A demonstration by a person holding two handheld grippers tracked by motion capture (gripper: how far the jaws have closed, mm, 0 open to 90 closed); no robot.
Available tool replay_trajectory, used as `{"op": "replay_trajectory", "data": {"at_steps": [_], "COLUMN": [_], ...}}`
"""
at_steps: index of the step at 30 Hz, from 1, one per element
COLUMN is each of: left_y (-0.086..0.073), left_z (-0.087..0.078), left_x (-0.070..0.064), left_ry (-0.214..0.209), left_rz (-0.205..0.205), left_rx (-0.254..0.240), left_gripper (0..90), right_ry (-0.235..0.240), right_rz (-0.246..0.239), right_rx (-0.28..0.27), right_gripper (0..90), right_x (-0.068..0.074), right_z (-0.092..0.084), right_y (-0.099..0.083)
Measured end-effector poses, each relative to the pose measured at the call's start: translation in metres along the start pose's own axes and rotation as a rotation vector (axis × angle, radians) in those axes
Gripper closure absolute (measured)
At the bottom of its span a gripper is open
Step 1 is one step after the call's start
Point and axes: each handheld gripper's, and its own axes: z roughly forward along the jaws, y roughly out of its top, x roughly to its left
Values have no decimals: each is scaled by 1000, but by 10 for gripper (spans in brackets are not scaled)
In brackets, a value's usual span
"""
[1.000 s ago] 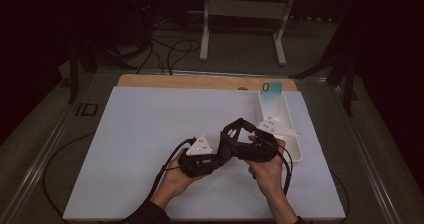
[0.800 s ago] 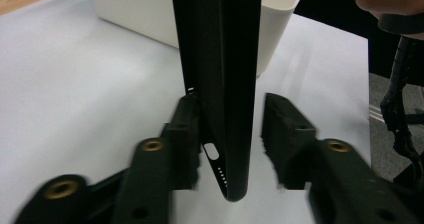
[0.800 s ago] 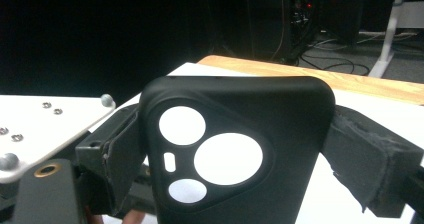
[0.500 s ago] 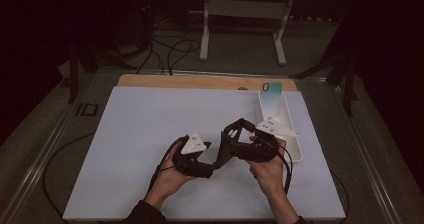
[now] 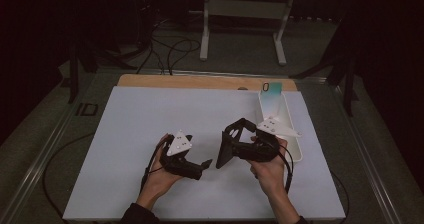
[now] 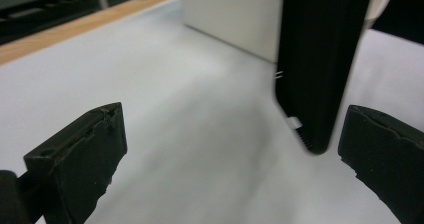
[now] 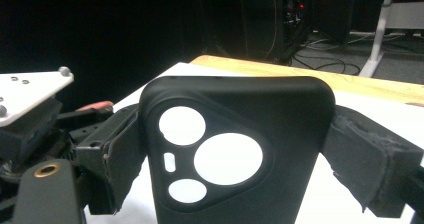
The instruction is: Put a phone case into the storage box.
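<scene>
Handoff step: right claw (image 5: 227, 149) clamps the black phone case (image 7: 235, 154) by its side edges, upright over the desk (image 5: 150, 119), just beside the white tray (image 5: 295, 149). Left claw (image 5: 206, 163) has just opened wide, empty, near the case. Next move probably seating a phone; room dark, cables behind.

A large white rectangular sheet (image 5: 150, 134) covers most of the worktop, and a narrow strip of light brown wood (image 5: 200, 81) shows along the far edge. On the right side of the sheet stands a long white plastic tray (image 5: 295, 149), with a pale green card (image 5: 272, 91) leaning at its far end. Behind the worktop, on the dark floor, there is a white metal stand (image 5: 245, 9) with two legs and some black cables (image 5: 170, 49) beside it.
</scene>
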Motion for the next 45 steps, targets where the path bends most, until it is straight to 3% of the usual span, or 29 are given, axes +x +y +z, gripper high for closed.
{"op": "replay_trajectory", "data": {"at_steps": [8, 15, 24, 33, 37, 38, 45], "left_y": [-24, -46, -71, -92, -95, -97, -99], "left_z": [-27, -50, -77, -92, -94, -95, -98], "left_x": [20, 33, 41, 48, 50, 51, 51], "left_ry": [94, 129, 194, 241, 264, 286, 327], "left_rz": [-52, -73, -82, -107, -118, -120, -124], "left_rx": [-27, -46, -77, -80, -88, -91, -100], "left_gripper": [0, 0, 0, 0, 0, 0, 0], "right_ry": [-6, -11, -15, -24, -25, -26, -30], "right_rz": [-2, -11, -18, -26, -31, -30, 3], "right_rx": [3, 2, -1, -4, -7, -9, -16], "right_gripper": [141, 140, 141, 141, 140, 141, 141], "right_x": [0, 1, 0, 0, -1, -1, -11], "right_z": [-1, 0, -2, -2, -2, -3, -6], "right_y": [1, 2, 5, 9, 11, 12, 18]}}
